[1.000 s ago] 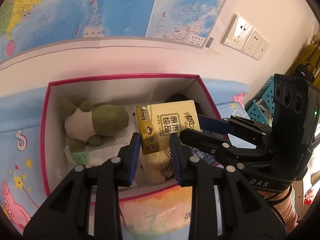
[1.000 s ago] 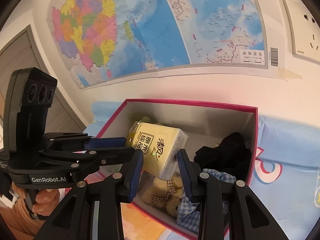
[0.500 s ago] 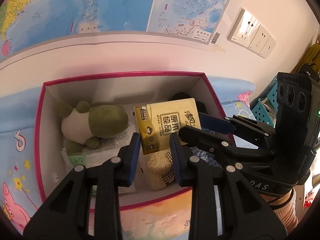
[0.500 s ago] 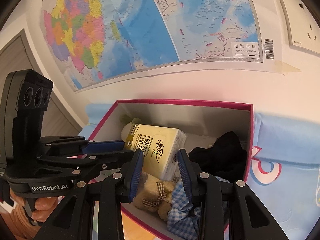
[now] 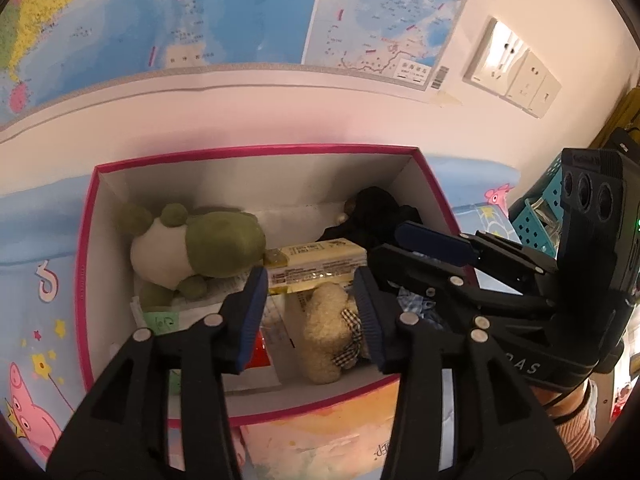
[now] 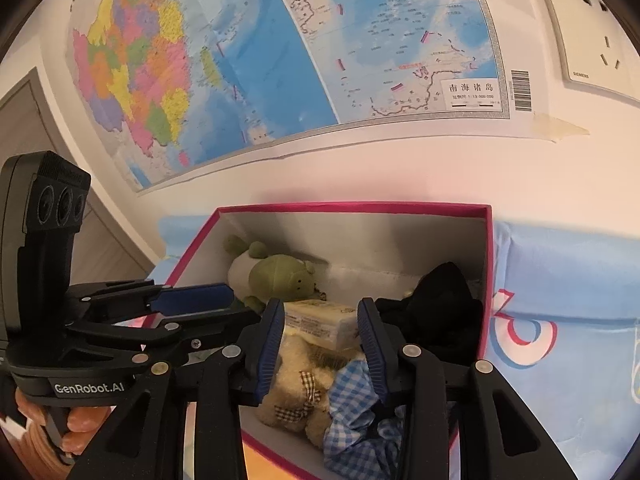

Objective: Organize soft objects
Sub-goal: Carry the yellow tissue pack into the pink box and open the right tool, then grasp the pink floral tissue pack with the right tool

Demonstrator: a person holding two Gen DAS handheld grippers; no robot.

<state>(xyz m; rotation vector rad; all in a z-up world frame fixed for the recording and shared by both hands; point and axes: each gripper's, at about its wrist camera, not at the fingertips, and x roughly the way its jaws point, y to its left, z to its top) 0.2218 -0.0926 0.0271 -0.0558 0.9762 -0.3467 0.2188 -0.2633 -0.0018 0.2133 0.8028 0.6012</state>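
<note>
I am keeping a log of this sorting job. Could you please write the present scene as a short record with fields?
container: pink-rimmed box, open top
tissue pack: lying in the box, on the beige bear
green plush: box left side
black cloth: box right side
checked blue cloth: beside the bear, near corner
left tool: open, above the pack
right tool: open, holding nothing

Black hand-held gripper (image 6: 320, 332), blue pads (image 6: 272, 344), silver screws.
</note>
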